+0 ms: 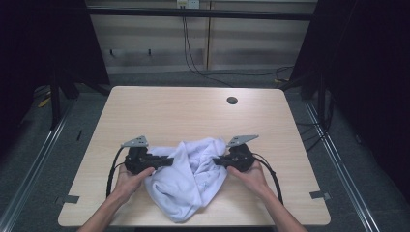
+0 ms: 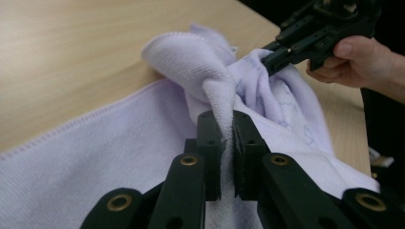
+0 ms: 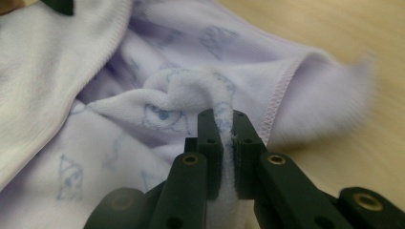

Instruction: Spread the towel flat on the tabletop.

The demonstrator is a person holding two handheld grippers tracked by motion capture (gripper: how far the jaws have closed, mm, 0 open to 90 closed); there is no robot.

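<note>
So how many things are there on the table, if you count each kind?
Pale purple towel: 1
Black tongs: 2, the left tongs and the right tongs, each pinched on a fold of the towel
Hands: 2, the left hand and the right hand
Total: 5

**One towel, two grippers, one table**

One towel point(image 1: 188, 181), pale lilac, lies bunched between the two tools; a faint blue print shows on its inner face. Two grippers: the left gripper point(image 1: 167, 161) at the towel's left side, the right gripper point(image 1: 216, 161) at its right, each with two black jaws, four jaws in all, and each pair pinches one fold of the towel. Two grey three-cornered plates, one atop each gripper. Two hands, one behind each gripper. Two cables, one trailing back from each. One table point(image 1: 159, 111) under both tools, with one round hole point(image 1: 232, 100) beyond the right gripper.
</note>
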